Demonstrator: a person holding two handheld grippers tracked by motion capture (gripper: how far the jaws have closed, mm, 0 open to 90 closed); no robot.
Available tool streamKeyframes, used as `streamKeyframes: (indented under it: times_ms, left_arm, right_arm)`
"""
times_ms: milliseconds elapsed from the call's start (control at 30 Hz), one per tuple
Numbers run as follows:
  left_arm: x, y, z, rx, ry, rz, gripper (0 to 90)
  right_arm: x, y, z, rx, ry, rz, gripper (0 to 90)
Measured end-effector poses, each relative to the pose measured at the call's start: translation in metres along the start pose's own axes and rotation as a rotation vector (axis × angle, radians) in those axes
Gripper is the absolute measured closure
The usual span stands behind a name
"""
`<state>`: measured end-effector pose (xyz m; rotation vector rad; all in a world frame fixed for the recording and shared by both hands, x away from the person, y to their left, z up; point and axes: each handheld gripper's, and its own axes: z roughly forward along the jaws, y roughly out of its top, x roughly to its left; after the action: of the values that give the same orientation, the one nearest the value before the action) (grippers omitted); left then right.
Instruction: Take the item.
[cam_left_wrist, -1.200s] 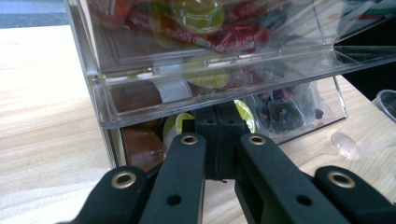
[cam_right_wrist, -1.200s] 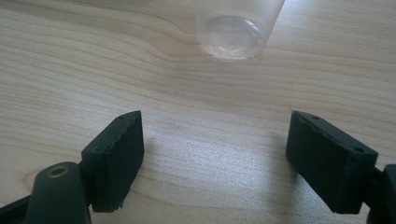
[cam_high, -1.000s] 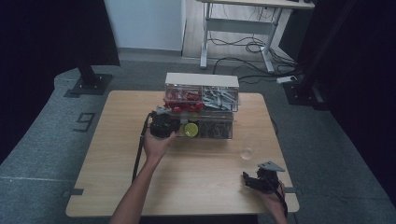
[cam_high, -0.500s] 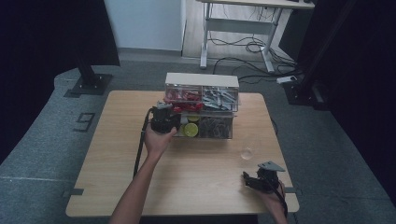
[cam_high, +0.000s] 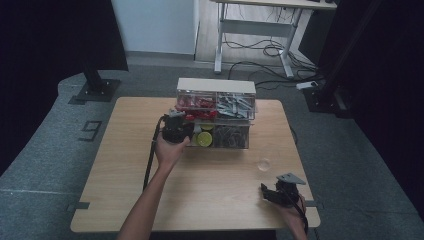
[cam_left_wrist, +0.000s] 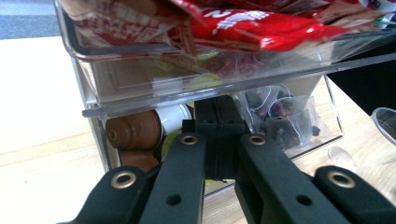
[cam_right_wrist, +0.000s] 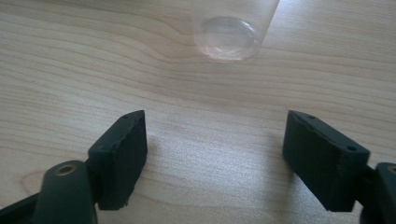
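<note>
Left gripper (cam_high: 176, 126) is at the front of the clear two-tier organizer (cam_high: 216, 111), jaws pressed together, tips pushed in under the upper drawer's lip at the lower compartment; whether they pinch anything there, can't tell. Brown capsule (cam_left_wrist: 133, 133) and white capsule (cam_left_wrist: 173, 116) sit just left of the tips, mesh tea bags (cam_left_wrist: 280, 116) to the right, red packets (cam_left_wrist: 261, 23) in the drawer above. Right gripper (cam_right_wrist: 215, 154) near the table's front edge, jaws spread wide but just been narrowing, nothing between them, bare wood underneath. Clear plastic cup (cam_right_wrist: 231, 30) stands ahead, apart from both pads.
</note>
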<state>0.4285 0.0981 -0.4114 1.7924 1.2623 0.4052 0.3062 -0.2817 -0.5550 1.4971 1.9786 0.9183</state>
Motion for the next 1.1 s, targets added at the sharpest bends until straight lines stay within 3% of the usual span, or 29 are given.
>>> streamKeyframes:
  times_ms: [267, 467, 800, 1100]
  left_arm:
    - [-0.001, 0.000, 0.000, 0.002, -0.016, 0.003, 90.0]
    - [-0.002, 0.001, -0.003, -0.001, -0.017, 0.016, 90.0]
    - [-0.003, 0.003, -0.003, 0.006, -0.022, 0.022, 90.0]
    - [-0.003, 0.001, -0.001, 0.001, -0.036, 0.024, 90.0]
  right_arm:
    - [0.001, -0.002, -0.007, -0.033, 0.011, 0.015, 29.5]
    - [0.010, 0.004, -0.019, -0.070, 0.016, 0.012, 31.1]
    - [0.029, 0.023, -0.042, -0.163, 0.086, 0.004, 37.3]
    - [0.043, 0.045, -0.047, -0.213, 0.134, -0.030, 41.3]
